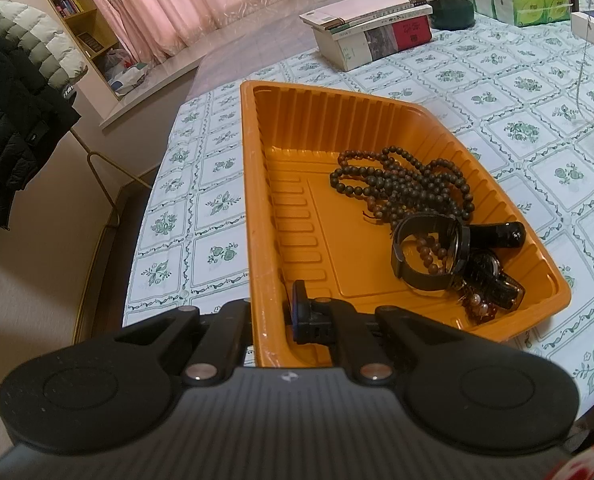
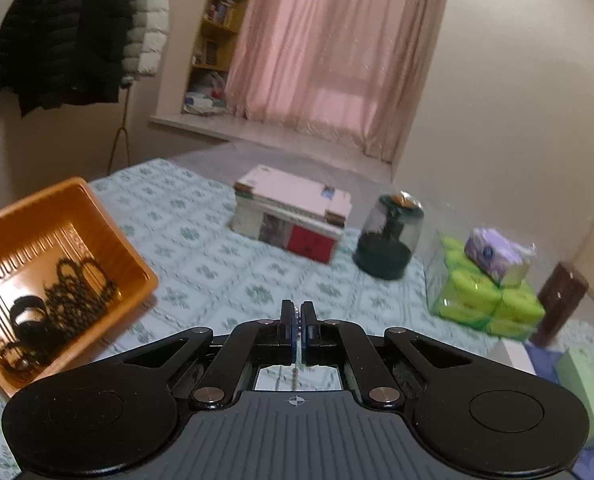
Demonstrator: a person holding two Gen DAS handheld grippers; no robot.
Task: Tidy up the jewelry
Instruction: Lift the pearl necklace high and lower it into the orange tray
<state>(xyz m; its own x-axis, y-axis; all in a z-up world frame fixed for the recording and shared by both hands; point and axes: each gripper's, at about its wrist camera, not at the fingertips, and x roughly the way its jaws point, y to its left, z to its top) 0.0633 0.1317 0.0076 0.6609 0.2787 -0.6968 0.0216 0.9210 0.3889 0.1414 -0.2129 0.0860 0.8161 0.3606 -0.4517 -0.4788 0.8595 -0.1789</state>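
Pinching the near wall of the ribbed orange plastic tray (image 1: 257, 208), the left gripper (image 1: 275, 312) has one finger outside, one inside. In the tray lie a tangled strand of dark wooden beads (image 1: 409, 184) and a black wristwatch (image 1: 429, 252). The right gripper (image 2: 297, 320), raised above the green-patterned tablecloth (image 2: 217, 272), is pressed together on a thin beaded chain (image 2: 297, 322) hanging below. Beyond stand stacked books (image 2: 293, 216).
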